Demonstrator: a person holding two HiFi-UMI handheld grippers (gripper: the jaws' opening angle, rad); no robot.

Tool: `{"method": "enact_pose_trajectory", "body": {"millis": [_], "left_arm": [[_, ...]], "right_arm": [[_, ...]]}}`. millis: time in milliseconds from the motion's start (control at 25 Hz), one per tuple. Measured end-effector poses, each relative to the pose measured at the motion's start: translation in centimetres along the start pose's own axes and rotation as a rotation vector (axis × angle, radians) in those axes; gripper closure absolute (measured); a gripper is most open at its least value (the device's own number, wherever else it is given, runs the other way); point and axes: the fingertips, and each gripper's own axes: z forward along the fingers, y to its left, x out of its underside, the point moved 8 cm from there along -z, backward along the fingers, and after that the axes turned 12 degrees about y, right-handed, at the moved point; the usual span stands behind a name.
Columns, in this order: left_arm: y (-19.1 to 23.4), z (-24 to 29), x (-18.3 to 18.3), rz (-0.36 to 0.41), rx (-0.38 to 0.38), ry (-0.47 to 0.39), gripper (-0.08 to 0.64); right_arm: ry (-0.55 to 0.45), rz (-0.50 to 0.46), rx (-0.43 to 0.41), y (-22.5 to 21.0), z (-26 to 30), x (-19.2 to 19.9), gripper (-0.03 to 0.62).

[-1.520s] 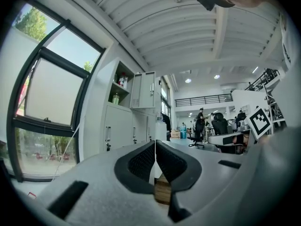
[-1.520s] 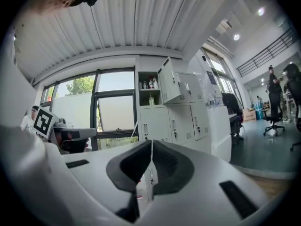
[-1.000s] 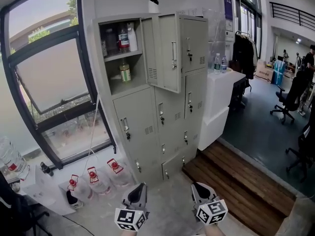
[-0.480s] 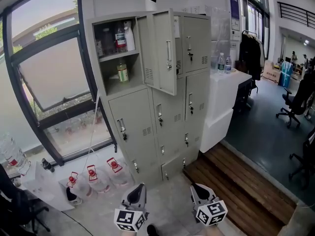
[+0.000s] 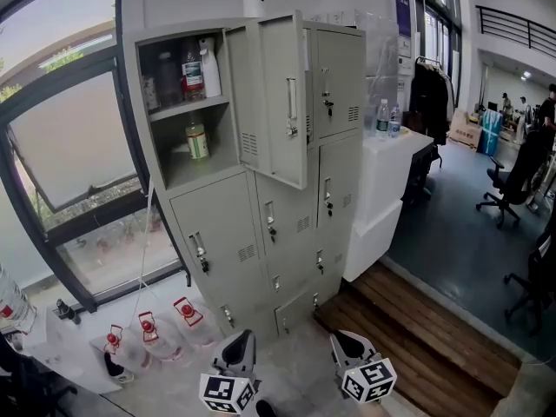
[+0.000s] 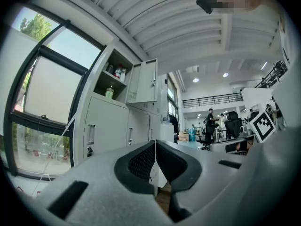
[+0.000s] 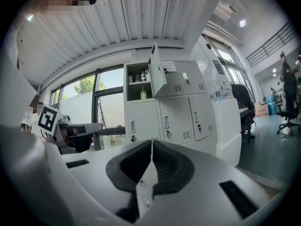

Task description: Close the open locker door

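Note:
A grey locker cabinet [image 5: 261, 224] stands ahead against the wall. Its top-left door [image 5: 276, 98] hangs open, swung out to the right, with a handle on its face. The open compartment [image 5: 187, 102] holds bottles on two shelves. My left gripper [image 5: 241, 342] and right gripper [image 5: 341, 340] are low at the bottom of the head view, well short of the locker, both shut and empty. In the left gripper view the open door [image 6: 144, 81] shows up and left of the shut left gripper [image 6: 155, 147]. In the right gripper view the door [image 7: 158, 70] sits above the shut right gripper [image 7: 151, 146].
Several water jugs [image 5: 143, 340] with red caps stand on the floor left of the locker, under a large window [image 5: 69, 137]. A white counter [image 5: 391, 163] with bottles adjoins the locker's right side. A wooden step [image 5: 408, 328] and office chairs [image 5: 512, 176] lie to the right.
The head view has shifted so the locker sits further left and larger in frame. Both grippers sit slightly lower in frame, still shut. The door's opening looks unchanged.

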Motion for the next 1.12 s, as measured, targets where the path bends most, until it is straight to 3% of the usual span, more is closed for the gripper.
{"method": "enact_pose_trajectory", "body": {"millis": [520, 760, 1120], "left_arm": [[13.5, 12.2, -2.9, 0.021, 0.122, 0.04, 0.548], [14.7, 14.1, -2.9, -0.005, 0.124, 0.048, 0.548], [13.4, 14.4, -3.8, -0.021, 0.019, 0.026, 0.548]], "right_arm": [[-0.031, 0.056, 0.154, -1.7, 13.6, -4.9, 0.575], [-0.015, 0.022, 0.142, -2.7, 16.4, -6.6, 0.575], [-0.044, -0.052, 0.045, -6.4, 18.7, -10.2, 0.575]]}}
